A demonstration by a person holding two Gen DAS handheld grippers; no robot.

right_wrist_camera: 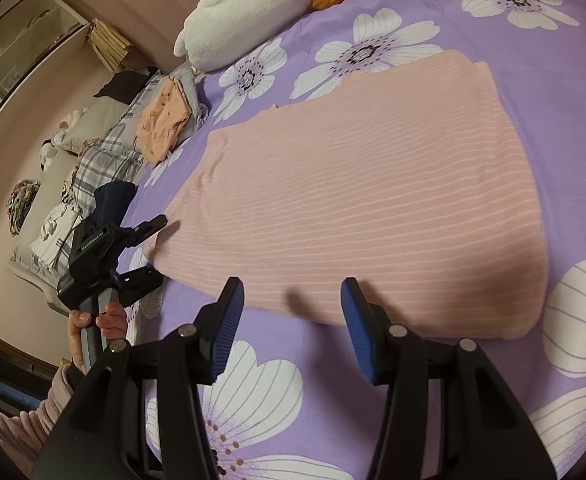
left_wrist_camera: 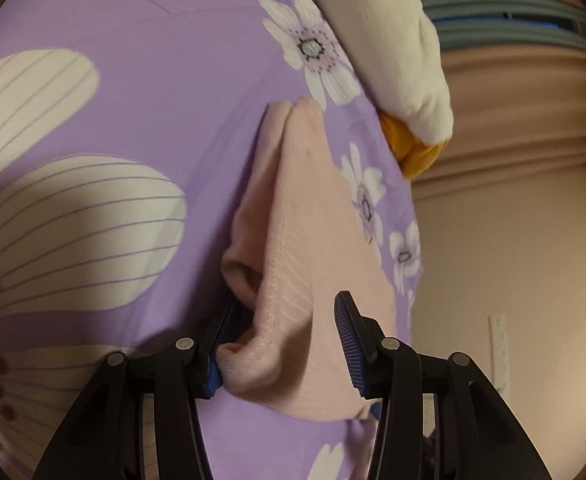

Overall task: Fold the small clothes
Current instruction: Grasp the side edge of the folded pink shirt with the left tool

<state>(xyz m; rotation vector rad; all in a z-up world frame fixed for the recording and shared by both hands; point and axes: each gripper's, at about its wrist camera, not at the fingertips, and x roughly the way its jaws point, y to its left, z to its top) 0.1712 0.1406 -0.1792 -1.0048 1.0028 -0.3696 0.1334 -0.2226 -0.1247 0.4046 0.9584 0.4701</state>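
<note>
The left gripper's [left_wrist_camera: 283, 344] fingers stand apart around a bunched corner of the pink ribbed knit garment [right_wrist_camera: 357, 184]. The right gripper's [right_wrist_camera: 291, 328] fingers stand apart, empty, just short of its near edge on the purple floral bed sheet [right_wrist_camera: 553, 88].

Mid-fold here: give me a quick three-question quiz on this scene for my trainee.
1. True or false: the pink garment lies on a plain white sheet.
2. What sits beyond the garment on the bed? A) white plush toy B) laptop C) shoes
3. Are the right gripper jaws open or shut?
Key: 1 false, the sheet is purple with flowers; 2 A; 3 open.
</note>
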